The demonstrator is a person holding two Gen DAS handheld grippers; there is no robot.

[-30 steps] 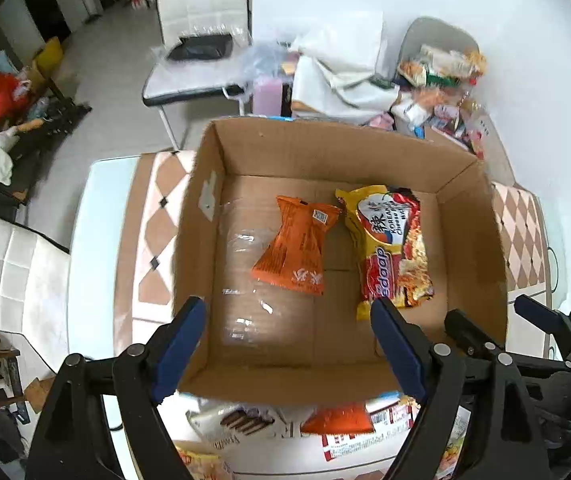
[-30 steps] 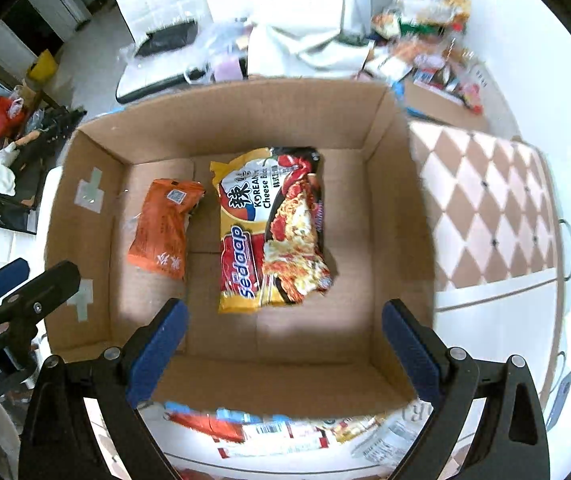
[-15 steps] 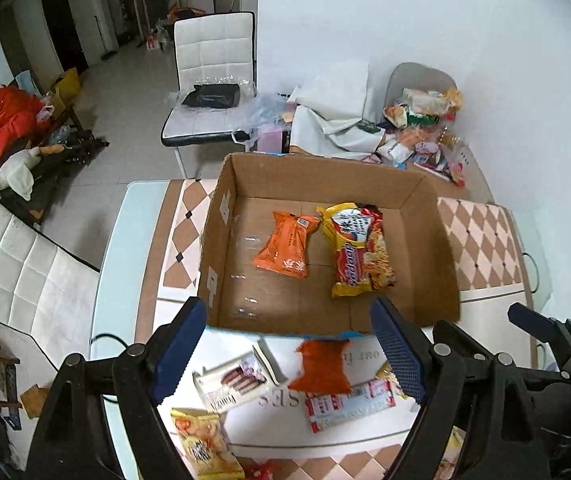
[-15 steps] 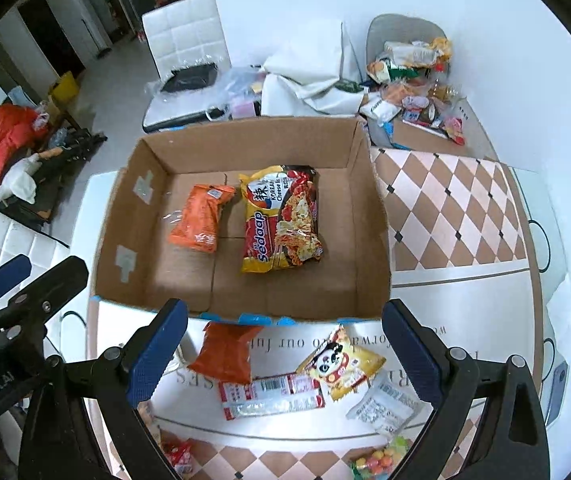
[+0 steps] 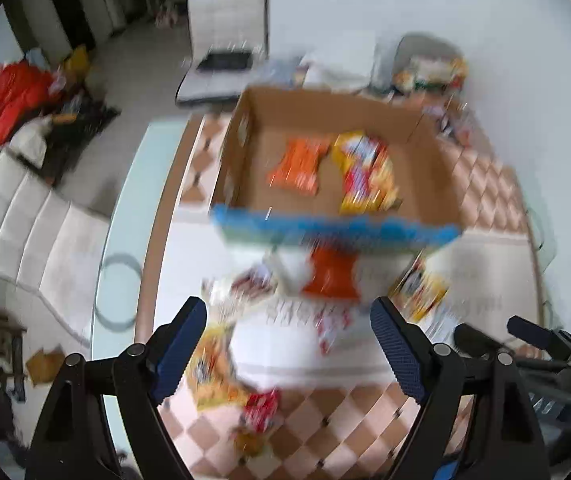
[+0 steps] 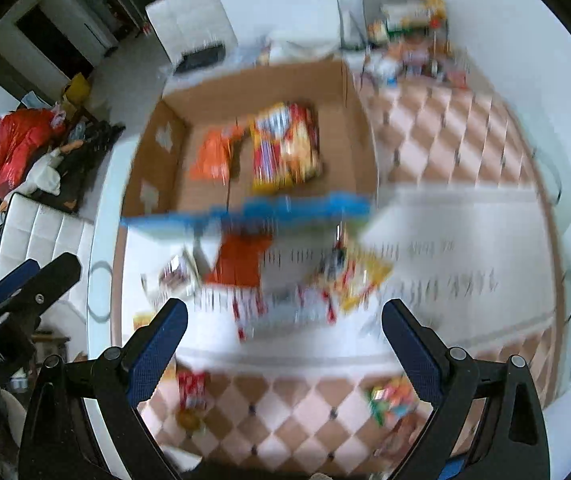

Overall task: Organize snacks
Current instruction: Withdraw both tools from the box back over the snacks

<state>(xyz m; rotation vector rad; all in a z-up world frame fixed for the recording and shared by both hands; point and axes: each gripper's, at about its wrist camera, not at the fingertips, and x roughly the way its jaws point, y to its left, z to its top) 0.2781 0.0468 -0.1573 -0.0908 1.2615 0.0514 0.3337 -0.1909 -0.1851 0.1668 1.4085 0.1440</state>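
Two grippers are hanging above the table [image 5: 489, 276], both pointing steeply down at it, and both pictures are smeared by motion. Fingers of the left gripper [image 5: 288, 322] are standing wide apart with nothing between them, and those of the right gripper [image 6: 284, 322] are spread just as wide and empty. Beyond both, the cardboard box [image 5: 433, 184] is sitting open on the table, holding an orange packet [image 5: 295, 164] on its floor and a yellow-and-red noodle packet [image 5: 367, 176] just beside it. In front of the box's blue-edged near wall, loose snacks are lying scattered on the tabletop: another orange packet [image 6: 241, 260] close to the wall, a yellow pouch [image 6: 361, 280] near it, others too blurred to name.
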